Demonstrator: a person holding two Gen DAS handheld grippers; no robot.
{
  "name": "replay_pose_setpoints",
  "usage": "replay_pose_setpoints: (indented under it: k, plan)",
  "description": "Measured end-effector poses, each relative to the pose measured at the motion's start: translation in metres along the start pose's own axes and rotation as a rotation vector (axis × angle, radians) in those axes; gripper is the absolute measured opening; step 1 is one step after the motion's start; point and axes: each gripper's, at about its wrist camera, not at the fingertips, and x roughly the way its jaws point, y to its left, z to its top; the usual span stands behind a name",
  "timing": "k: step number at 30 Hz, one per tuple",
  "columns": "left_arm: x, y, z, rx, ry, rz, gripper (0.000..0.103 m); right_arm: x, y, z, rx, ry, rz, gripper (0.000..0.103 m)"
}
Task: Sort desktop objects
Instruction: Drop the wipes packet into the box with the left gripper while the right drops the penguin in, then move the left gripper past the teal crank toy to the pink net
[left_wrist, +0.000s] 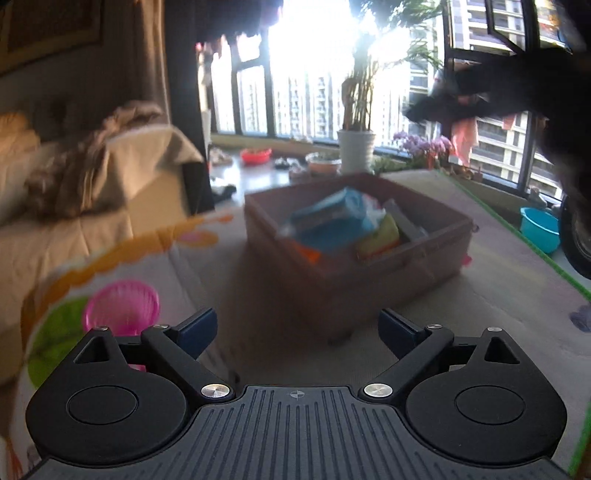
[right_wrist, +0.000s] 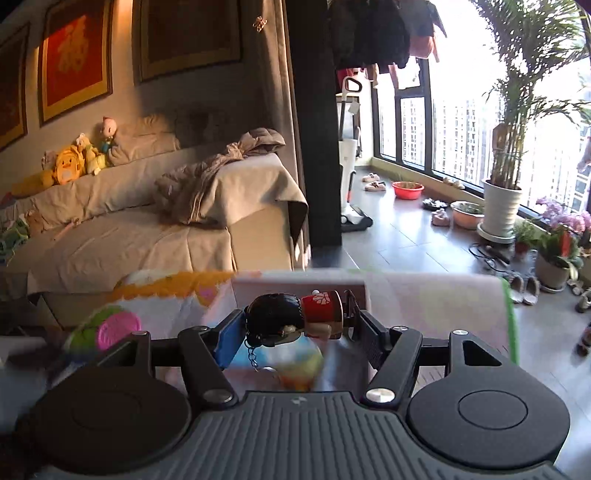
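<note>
The left tool (left_wrist: 297, 334) is seen with its blue-padded fingers spread wide, and nothing is held between them. Beyond it, a brown open box (left_wrist: 391, 258) is set on the worktop (left_wrist: 480, 295), which is covered by a pale patterned cloth. Inside the box, blurred by motion, a blue packet (left_wrist: 325, 221), a yellow item (left_wrist: 384, 236) and a dark grey flat item (left_wrist: 406, 221) are piled together. A pink ribbed cup (left_wrist: 122, 306) is placed on the cloth to the left of the box, well apart from it and just beyond the left finger. The right tool (right_wrist: 295, 328) is pinched on a small doll keychain (right_wrist: 295, 314), whose black-haired head is pressed against the left blue pad and whose red body is turned toward the right finger; a short chain with a ring is left hanging beneath it. The doll is held above the blurred contents of the box. A sofa (right_wrist: 129, 236) is seen beyond the worktop.
</note>
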Motion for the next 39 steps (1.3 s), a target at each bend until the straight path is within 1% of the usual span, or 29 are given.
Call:
replay_pose_setpoints:
  k: [1, 2, 3, 4, 6, 8, 9, 10, 13, 16, 18, 22, 26, 29, 30, 31, 34, 35, 36, 37, 38, 39]
  plan:
    - [-0.004, 0.002, -0.002, -0.009, 0.004, 0.003, 0.099, 0.015, 0.001, 0.010, 0.017, -0.007, -0.007, 0.066]
    - [-0.006, 0.004, -0.006, -0.023, 0.007, 0.005, 0.100, 0.029, 0.002, 0.017, 0.029, 0.008, -0.009, 0.067]
    - [-0.010, 0.007, -0.009, -0.036, 0.012, 0.004, 0.100, 0.044, 0.003, 0.023, 0.043, 0.040, 0.002, 0.074]
    - [-0.012, 0.009, -0.013, -0.050, 0.019, 0.004, 0.100, 0.058, 0.006, 0.025, 0.053, 0.068, 0.012, 0.074]
    - [-0.016, 0.016, -0.025, -0.073, 0.029, 0.012, 0.100, 0.082, 0.016, 0.020, 0.035, 0.120, -0.007, 0.073]
    - [-0.019, 0.022, -0.036, -0.097, 0.042, 0.028, 0.101, 0.095, 0.027, 0.007, -0.001, 0.166, -0.013, 0.059]
    - [-0.020, 0.026, -0.040, -0.110, 0.046, 0.035, 0.101, 0.101, 0.032, -0.002, -0.013, 0.207, 0.005, 0.049]
    - [-0.022, 0.030, -0.042, -0.123, 0.049, 0.041, 0.101, 0.104, 0.035, -0.008, -0.021, 0.239, 0.022, 0.044]
    - [-0.025, 0.045, -0.049, -0.176, 0.057, 0.067, 0.101, 0.104, 0.044, -0.027, -0.073, 0.290, 0.047, 0.044]
    - [-0.028, 0.056, -0.052, -0.223, 0.048, 0.088, 0.102, 0.106, 0.052, -0.043, -0.142, 0.351, 0.004, 0.044]
    - [-0.027, 0.061, -0.053, -0.241, 0.051, 0.092, 0.102, 0.104, 0.053, -0.049, -0.164, 0.339, -0.016, 0.048]
    - [-0.023, 0.063, -0.050, -0.246, 0.067, 0.112, 0.102, 0.108, 0.051, -0.046, -0.111, 0.341, -0.019, 0.049]
    - [-0.017, 0.066, -0.040, -0.243, 0.060, 0.150, 0.102, 0.109, 0.058, -0.050, -0.096, 0.355, 0.019, 0.049]
    - [-0.006, 0.075, -0.031, -0.256, 0.067, 0.184, 0.102, 0.094, 0.057, -0.052, -0.068, 0.319, 0.027, 0.050]
    - [-0.003, 0.077, -0.029, -0.261, 0.073, 0.193, 0.102, 0.088, 0.054, -0.052, -0.055, 0.299, 0.017, 0.053]
    - [0.001, 0.080, -0.026, -0.265, 0.082, 0.207, 0.102, 0.080, 0.051, -0.053, -0.043, 0.276, 0.006, 0.058]
    - [0.010, 0.085, -0.022, -0.263, 0.098, 0.236, 0.101, 0.053, 0.035, -0.063, -0.005, 0.221, -0.031, 0.066]
    - [0.013, 0.086, -0.022, -0.263, 0.104, 0.245, 0.101, 0.045, 0.030, -0.066, 0.004, 0.209, -0.047, 0.067]
    - [0.014, 0.087, -0.021, -0.265, 0.109, 0.251, 0.101, 0.034, 0.024, -0.071, 0.004, 0.175, -0.066, 0.068]
    - [0.017, 0.088, -0.022, -0.269, 0.114, 0.253, 0.101, 0.024, 0.022, -0.075, -0.014, 0.145, -0.099, 0.072]
    - [0.019, 0.088, -0.022, -0.274, 0.116, 0.255, 0.099, 0.017, 0.019, -0.078, -0.026, 0.136, -0.133, 0.075]
    - [0.020, 0.089, -0.022, -0.277, 0.118, 0.258, 0.087, 0.011, 0.015, -0.081, -0.026, 0.124, -0.153, 0.076]
